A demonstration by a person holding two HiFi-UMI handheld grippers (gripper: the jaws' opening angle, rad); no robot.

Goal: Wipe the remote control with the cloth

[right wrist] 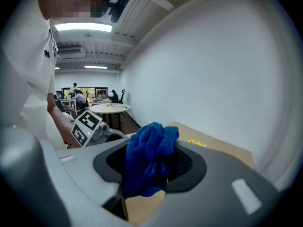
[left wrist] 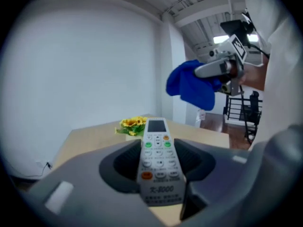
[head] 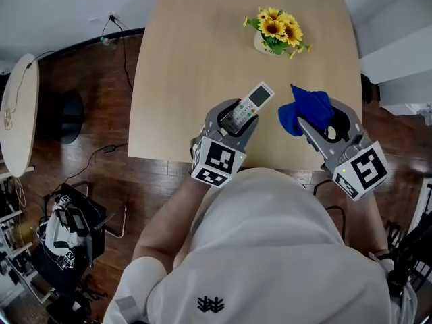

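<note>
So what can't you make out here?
Lower end of the remote control: head view, buried in the left hand-held gripper.
Print on its buttons: left gripper view, too small and blurred.
Pinched part of the cloth: right gripper view, covered by its own folds.
The pot under the sunflowers: head view, mostly hidden by blooms.

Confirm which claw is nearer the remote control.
Left. The left claw is shut on the remote control; the right claw holds the blue cloth off to the remote's right, clear of it.
</note>
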